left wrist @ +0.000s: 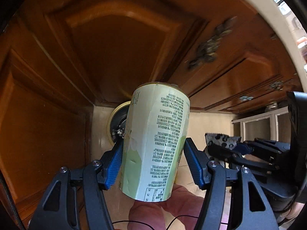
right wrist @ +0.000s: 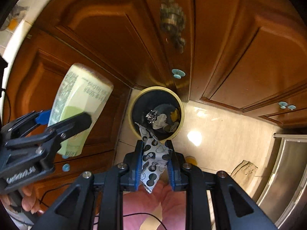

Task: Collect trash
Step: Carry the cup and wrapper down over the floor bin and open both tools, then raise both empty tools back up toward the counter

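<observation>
My left gripper (left wrist: 153, 151) is shut on a pale green drink can (left wrist: 155, 141) and holds it in the air; the can also shows at the left of the right wrist view (right wrist: 78, 107). My right gripper (right wrist: 154, 153) is shut on a white wrapper with black dots (right wrist: 152, 159), also seen in the left wrist view (left wrist: 220, 140). A round trash bin with a cream rim (right wrist: 181, 107) stands on the floor against the cabinets, just beyond the right gripper. It holds crumpled foil (right wrist: 151, 116) and other scraps. In the left wrist view the bin (left wrist: 112, 118) is partly hidden behind the can.
Brown wooden cabinet doors (right wrist: 119, 38) with small blue knobs (right wrist: 178, 73) rise behind the bin. The floor is glossy beige tile (right wrist: 220, 126). A stainless appliance (right wrist: 287, 172) stands at the right, and a beige cloth (right wrist: 243, 172) lies on the floor near it.
</observation>
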`<move>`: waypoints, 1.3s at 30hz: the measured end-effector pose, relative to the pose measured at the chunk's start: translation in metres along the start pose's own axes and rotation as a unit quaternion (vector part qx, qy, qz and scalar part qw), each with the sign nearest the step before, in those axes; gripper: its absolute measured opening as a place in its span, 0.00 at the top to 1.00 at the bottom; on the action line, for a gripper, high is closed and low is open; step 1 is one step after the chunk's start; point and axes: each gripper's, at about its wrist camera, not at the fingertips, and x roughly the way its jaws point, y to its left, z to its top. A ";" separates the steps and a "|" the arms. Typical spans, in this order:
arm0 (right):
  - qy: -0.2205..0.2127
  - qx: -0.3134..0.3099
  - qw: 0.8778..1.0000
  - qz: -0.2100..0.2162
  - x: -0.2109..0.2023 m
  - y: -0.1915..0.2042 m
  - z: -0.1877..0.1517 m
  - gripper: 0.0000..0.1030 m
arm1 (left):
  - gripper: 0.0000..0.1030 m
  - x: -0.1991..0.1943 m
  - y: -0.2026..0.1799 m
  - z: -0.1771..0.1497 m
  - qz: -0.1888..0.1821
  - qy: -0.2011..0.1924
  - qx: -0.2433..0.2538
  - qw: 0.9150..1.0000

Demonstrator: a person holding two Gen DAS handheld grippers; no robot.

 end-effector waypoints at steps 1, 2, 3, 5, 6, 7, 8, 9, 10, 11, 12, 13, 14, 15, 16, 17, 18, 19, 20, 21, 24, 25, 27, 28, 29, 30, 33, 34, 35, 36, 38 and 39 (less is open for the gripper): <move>0.001 0.000 1.000 -0.001 0.010 0.000 0.002 0.78 | 0.41 0.010 0.000 0.002 0.003 0.002 -0.002 1.000; 0.002 -0.001 1.000 -0.003 0.021 -0.001 0.004 0.78 | 0.41 0.021 0.005 0.001 0.005 0.005 -0.005 1.000; 0.004 0.000 1.000 -0.005 0.033 -0.001 0.007 0.78 | 0.41 0.030 0.009 0.001 0.005 0.008 -0.006 1.000; 0.007 0.001 1.000 -0.008 0.050 -0.004 0.011 0.78 | 0.41 0.047 0.018 0.000 0.003 0.012 -0.008 1.000; 0.009 0.002 1.000 -0.009 0.060 -0.005 0.013 0.78 | 0.41 0.055 0.021 0.000 0.002 0.014 -0.008 1.000; 0.011 0.003 1.000 -0.010 0.068 -0.006 0.015 0.78 | 0.41 0.062 0.023 0.000 0.000 0.016 -0.007 1.000; 0.014 0.004 1.000 -0.012 0.078 -0.007 0.017 0.78 | 0.41 0.071 0.024 0.000 -0.002 0.018 -0.005 1.000; 0.015 0.005 1.000 -0.012 0.086 -0.008 0.019 0.78 | 0.41 0.078 0.026 0.000 -0.002 0.019 -0.002 1.000; 0.016 0.005 1.000 -0.013 0.092 -0.009 0.022 0.78 | 0.40 0.084 0.028 0.000 -0.004 0.021 0.001 1.000; 0.017 0.006 1.000 -0.012 0.097 -0.010 0.024 0.78 | 0.40 0.091 0.027 0.000 -0.006 0.023 0.004 1.000; 0.018 0.007 1.000 -0.011 0.104 -0.011 0.026 0.78 | 0.40 0.096 0.028 0.001 -0.007 0.025 0.006 1.000; 0.018 0.007 1.000 -0.010 0.107 -0.013 0.027 0.78 | 0.40 0.103 0.029 0.001 -0.006 0.024 0.008 1.000; 0.018 0.007 1.000 -0.008 0.112 -0.013 0.029 0.77 | 0.40 0.104 0.036 0.002 -0.006 0.024 0.009 1.000; 0.019 0.006 1.000 -0.005 0.118 -0.013 0.031 0.77 | 0.40 0.108 0.036 0.001 -0.005 0.024 0.008 1.000; 0.020 0.006 1.000 -0.003 0.121 -0.013 0.031 0.77 | 0.40 0.112 0.036 -0.001 -0.006 0.024 0.007 1.000; 0.022 0.006 1.000 0.000 0.125 -0.013 0.032 0.76 | 0.40 0.114 0.035 0.000 -0.006 0.023 0.005 1.000; 0.028 0.005 1.000 0.005 0.130 -0.013 0.034 0.75 | 0.40 0.115 0.038 0.000 -0.008 0.022 0.003 1.000; 0.030 0.006 0.999 0.009 0.130 -0.013 0.035 0.72 | 0.40 0.117 0.039 0.001 -0.009 0.021 0.001 1.000; 0.031 0.008 0.999 0.014 0.132 -0.014 0.036 0.65 | 0.40 0.115 0.045 0.000 -0.011 0.021 0.000 1.000; 0.029 0.011 0.999 0.018 0.132 -0.014 0.037 0.58 | 0.40 0.115 0.047 0.000 -0.012 0.021 -0.001 1.000; 0.012 0.013 1.000 0.017 0.129 -0.018 0.038 0.51 | 0.40 0.116 0.048 0.002 -0.013 0.023 -0.003 1.000; 0.009 0.014 1.000 0.012 0.129 -0.018 0.038 0.50 | 0.39 0.118 0.048 0.003 -0.013 0.024 -0.001 1.000; 0.004 0.022 1.000 0.004 0.128 -0.022 0.039 0.50 | 0.39 0.120 0.048 0.003 -0.012 0.028 0.002 1.000; 0.001 0.028 1.000 -0.001 0.127 -0.024 0.040 0.50 | 0.39 0.121 0.049 0.003 -0.010 0.030 0.004 1.000; -0.003 0.033 0.999 -0.005 0.127 -0.026 0.040 0.50 | 0.39 0.123 0.048 0.004 -0.007 0.033 0.006 0.999; -0.008 0.038 0.999 -0.010 0.126 -0.029 0.039 0.50 | 0.39 0.127 0.048 0.004 -0.003 0.037 0.008 0.999; -0.012 0.049 0.999 -0.015 0.125 -0.037 0.039 0.50 | 0.38 0.135 0.044 0.005 0.004 0.052 0.012 0.999; -0.013 0.052 0.998 -0.017 0.124 -0.039 0.039 0.50 | 0.36 0.138 0.043 0.006 0.005 0.056 0.013 0.998; -0.014 0.053 0.998 -0.018 0.125 -0.040 0.039 0.50 | 0.33 0.140 0.041 0.007 0.007 0.060 0.015 0.998; -0.013 0.053 0.998 -0.019 0.125 -0.040 0.039 0.50 | 0.29 0.141 0.040 0.007 0.009 0.063 0.016 0.998; -0.012 0.056 0.998 -0.021 0.125 -0.041 0.040 0.50 | 0.15 0.145 0.037 0.010 0.009 0.075 0.018 0.997; -0.012 0.058 0.998 -0.021 0.126 -0.041 0.040 0.50 | 0.15 0.145 0.036 0.010 0.010 0.078 0.019 0.997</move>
